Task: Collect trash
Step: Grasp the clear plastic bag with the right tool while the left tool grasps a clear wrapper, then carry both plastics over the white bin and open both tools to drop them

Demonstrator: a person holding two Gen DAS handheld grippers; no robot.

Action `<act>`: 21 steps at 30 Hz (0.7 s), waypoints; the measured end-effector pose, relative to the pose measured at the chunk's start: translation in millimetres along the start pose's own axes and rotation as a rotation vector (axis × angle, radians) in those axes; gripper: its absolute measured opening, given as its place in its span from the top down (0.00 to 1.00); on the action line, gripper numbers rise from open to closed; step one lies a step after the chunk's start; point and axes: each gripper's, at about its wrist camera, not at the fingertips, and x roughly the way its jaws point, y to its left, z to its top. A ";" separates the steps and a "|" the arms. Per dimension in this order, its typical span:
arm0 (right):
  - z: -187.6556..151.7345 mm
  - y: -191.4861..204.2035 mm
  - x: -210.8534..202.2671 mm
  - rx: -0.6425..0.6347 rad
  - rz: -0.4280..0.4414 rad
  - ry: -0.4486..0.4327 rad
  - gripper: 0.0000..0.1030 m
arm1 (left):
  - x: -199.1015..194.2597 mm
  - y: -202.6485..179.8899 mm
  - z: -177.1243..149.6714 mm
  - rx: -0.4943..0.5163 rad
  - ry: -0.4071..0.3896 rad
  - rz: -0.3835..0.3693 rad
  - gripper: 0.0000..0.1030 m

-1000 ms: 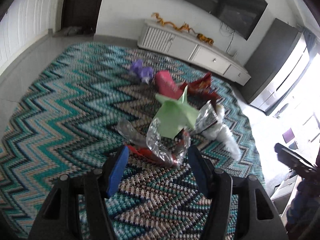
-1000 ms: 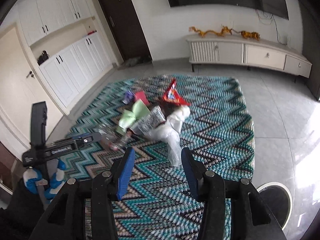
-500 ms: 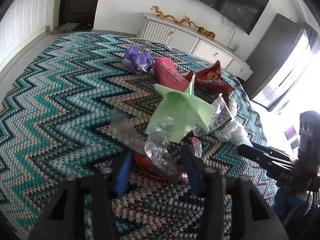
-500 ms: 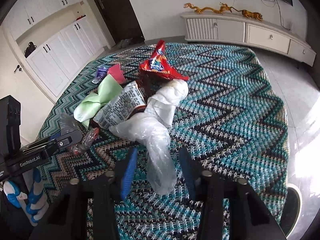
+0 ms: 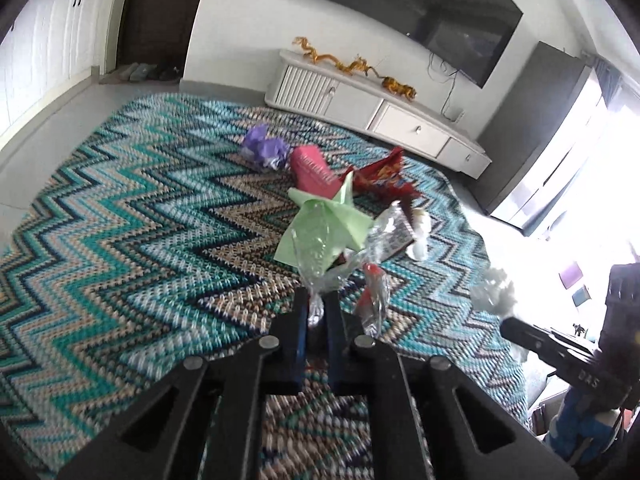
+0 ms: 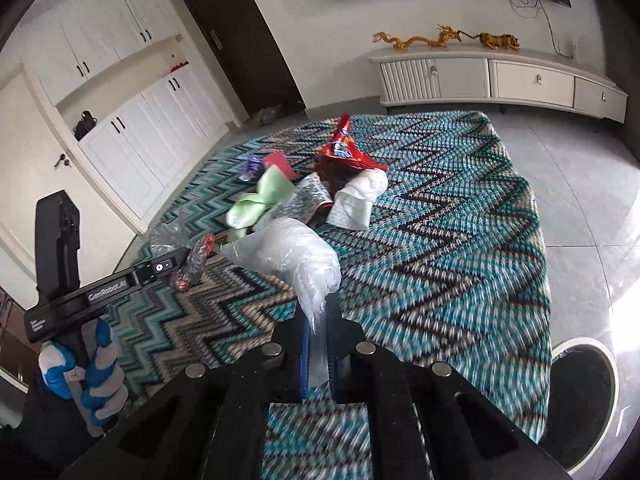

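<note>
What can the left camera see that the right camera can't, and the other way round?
Only the left wrist view shows the bright window and the left gripper pinching a clear wrapper. Only the right wrist view shows the white cupboards and the right gripper pinching a clear plastic bag. Both show the zigzag rug, green paper and red snack bag.

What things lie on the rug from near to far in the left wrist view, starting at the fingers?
Clear crumpled wrapper held in the left gripper → green paper → pink packet → purple wrapper.
</note>
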 end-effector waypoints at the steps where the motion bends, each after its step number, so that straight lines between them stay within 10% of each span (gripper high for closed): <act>1: -1.1 3.9 -4.5 0.002 0.005 -0.007 0.93 | -6.7 -1.6 -0.7 0.004 -0.008 -0.003 0.93; 21: -91.7 1.0 -223.0 0.114 -0.045 -0.317 0.93 | -98.5 -134.9 -41.0 0.247 -0.097 -0.198 0.93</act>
